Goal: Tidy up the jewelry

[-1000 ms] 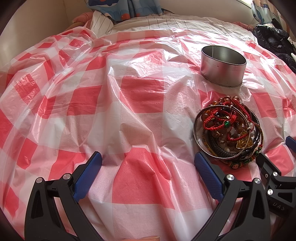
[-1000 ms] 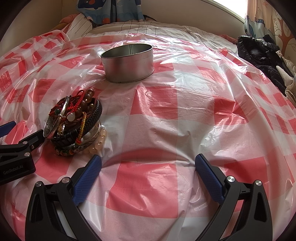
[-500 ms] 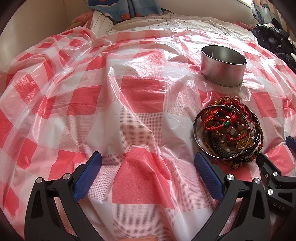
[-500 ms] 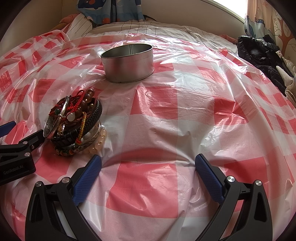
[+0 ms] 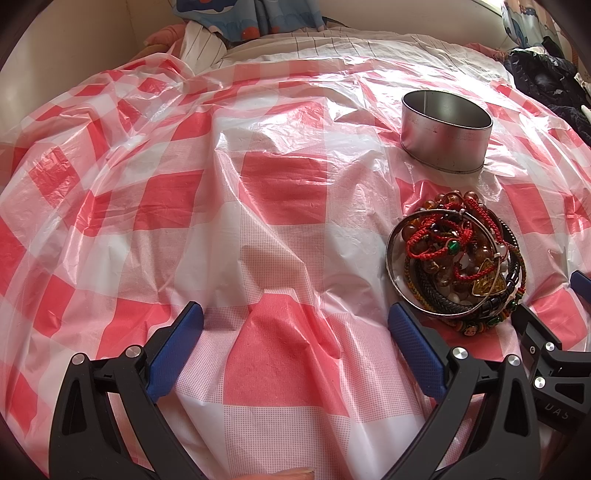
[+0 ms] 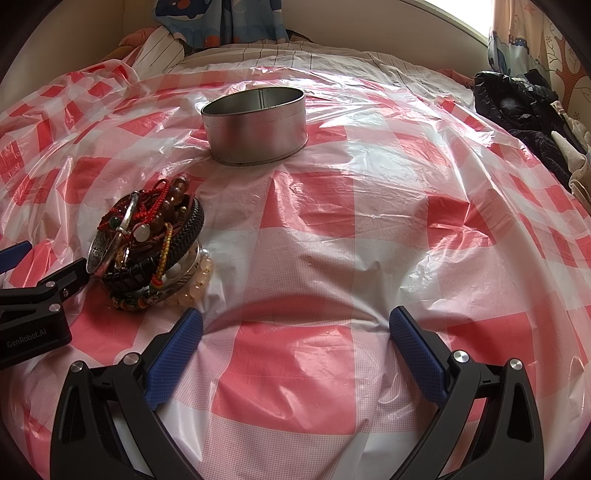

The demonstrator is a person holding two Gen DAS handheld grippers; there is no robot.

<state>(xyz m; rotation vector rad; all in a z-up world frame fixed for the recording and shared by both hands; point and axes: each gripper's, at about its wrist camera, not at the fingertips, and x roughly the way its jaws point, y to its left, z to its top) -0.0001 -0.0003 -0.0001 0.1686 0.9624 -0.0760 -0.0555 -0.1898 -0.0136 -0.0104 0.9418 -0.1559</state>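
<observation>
A pile of bracelets (image 5: 458, 258), with red cords, beads, dark braided bands and a silver bangle, lies on the red-and-white checked plastic sheet (image 5: 280, 192). It also shows in the right wrist view (image 6: 151, 247). An empty round metal tin (image 5: 445, 129) stands just beyond it, also seen in the right wrist view (image 6: 256, 123). My left gripper (image 5: 295, 332) is open and empty, low over the sheet, left of the pile. My right gripper (image 6: 295, 330) is open and empty, right of the pile.
The sheet covers a bed and is wrinkled. Dark clothes (image 6: 517, 110) lie at the far right edge. Striped bedding and a blue patterned cloth (image 5: 251, 18) lie at the far end by the wall.
</observation>
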